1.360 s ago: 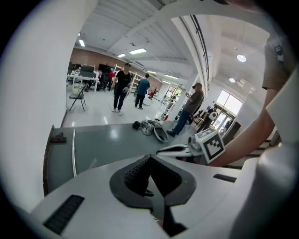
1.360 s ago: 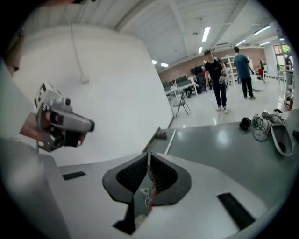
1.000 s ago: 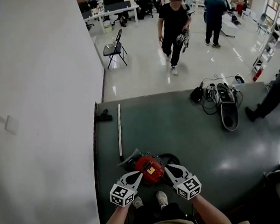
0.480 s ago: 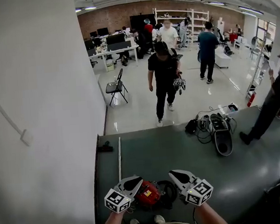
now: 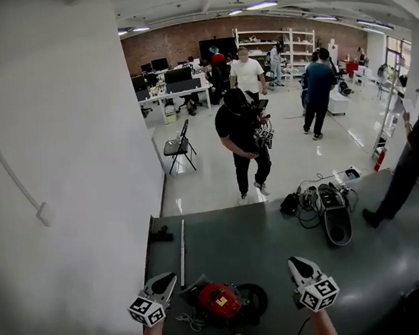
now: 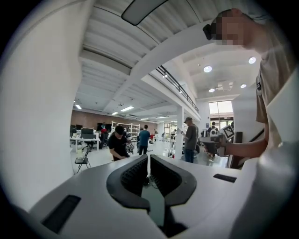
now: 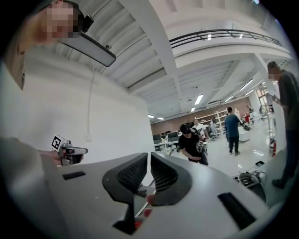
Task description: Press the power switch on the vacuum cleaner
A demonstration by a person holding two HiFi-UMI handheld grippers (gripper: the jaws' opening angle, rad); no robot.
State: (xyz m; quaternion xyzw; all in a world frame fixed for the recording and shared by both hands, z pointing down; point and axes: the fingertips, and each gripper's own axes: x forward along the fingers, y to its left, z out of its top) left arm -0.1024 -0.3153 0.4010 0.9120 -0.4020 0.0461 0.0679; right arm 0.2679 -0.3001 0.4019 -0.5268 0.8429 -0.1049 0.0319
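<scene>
Head view: vacuum cleaner between tongs

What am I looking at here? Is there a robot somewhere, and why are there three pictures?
No robot: a person holds a pair of tongs in each hand, the left tongs and the right tongs. The wide picture comes from a camera on that person's head, looking down. The other two come from cameras riding on each pair, looking along its jaws. Both pairs are closed and hold nothing. Between them, on the dark green mat, lies a red vacuum cleaner, with a metal tube beside it. Neither pair touches it.
</scene>
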